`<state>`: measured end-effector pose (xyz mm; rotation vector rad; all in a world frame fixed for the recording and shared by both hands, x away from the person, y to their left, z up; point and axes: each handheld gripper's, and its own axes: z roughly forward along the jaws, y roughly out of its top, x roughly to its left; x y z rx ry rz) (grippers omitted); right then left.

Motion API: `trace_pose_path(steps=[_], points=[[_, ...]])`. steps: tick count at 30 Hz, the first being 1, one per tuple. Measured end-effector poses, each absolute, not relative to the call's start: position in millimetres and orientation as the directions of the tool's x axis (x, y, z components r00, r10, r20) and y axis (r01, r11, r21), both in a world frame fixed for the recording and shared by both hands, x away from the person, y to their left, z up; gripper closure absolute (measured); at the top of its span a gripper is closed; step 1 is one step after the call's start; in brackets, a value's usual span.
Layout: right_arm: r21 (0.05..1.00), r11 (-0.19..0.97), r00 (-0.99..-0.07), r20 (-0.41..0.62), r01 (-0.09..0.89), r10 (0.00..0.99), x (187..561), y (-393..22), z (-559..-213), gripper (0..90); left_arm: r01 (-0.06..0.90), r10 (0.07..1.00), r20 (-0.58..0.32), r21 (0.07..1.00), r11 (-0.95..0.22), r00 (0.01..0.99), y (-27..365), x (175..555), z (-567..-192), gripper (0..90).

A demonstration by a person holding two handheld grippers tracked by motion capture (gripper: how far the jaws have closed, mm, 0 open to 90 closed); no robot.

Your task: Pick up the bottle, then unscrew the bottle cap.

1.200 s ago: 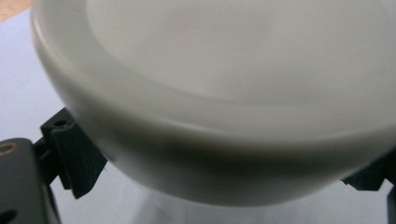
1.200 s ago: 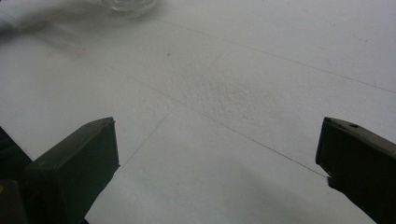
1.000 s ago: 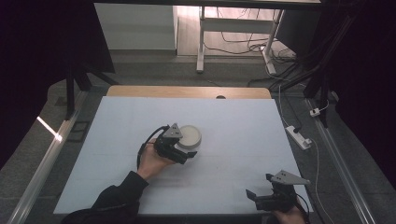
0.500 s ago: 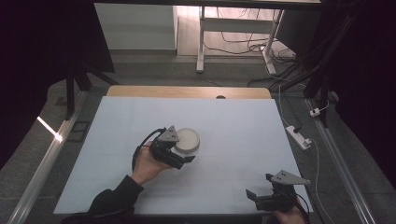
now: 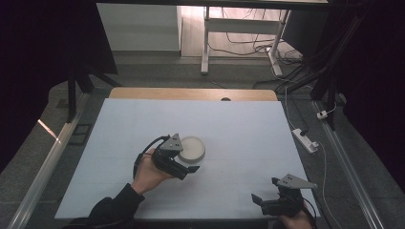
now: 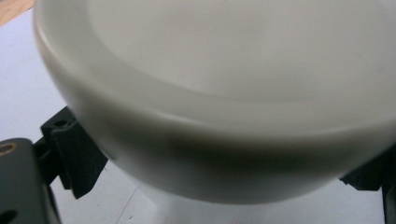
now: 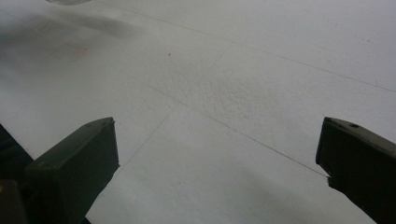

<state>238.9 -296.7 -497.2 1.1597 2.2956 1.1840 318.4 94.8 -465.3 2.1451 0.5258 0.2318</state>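
White bowl [image 5: 192, 148]: round, smooth, matte-glossy ceramic look, thick rounded rim, shallow curved wall; blurred close up in left gripper view [image 6: 210, 107]. Sits left of bench centre, on white sheet [image 5: 239, 129] with faint crease lines and fine pebbled texture. Left gripper [image 5: 184, 162] at bowl's 7 o'clock; ribbed black fingers [image 6: 74, 154] flank bowl wall on both sides, contact unclear, cannot tell if gripping. Right gripper [image 5: 266, 191] at bench's 5 o'clock, well apart; blocky fingers [image 7: 74, 158] spread wide, nothing between.
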Motion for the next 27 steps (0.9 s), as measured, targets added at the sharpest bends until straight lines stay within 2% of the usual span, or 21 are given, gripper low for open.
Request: trace_pose_path(steps=[17, 27], points=[[0.792, 0.323, -0.628, 0.096, 0.518, 0.773, 238.9, -295.4, -495.5, 0.0, 0.285, 0.445, -0.04, 0.818, -0.499, 0.894, 96.6, 316.0, -465.8, 7.6], [0.807, 0.362, -0.682, 0.068, 0.467, 0.728, 236.6, -278.9, -485.0, 0.0, 0.284, 0.442, -0.04, 0.816, -0.503, 0.896, 96.9, 312.8, -466.8, 7.6]])
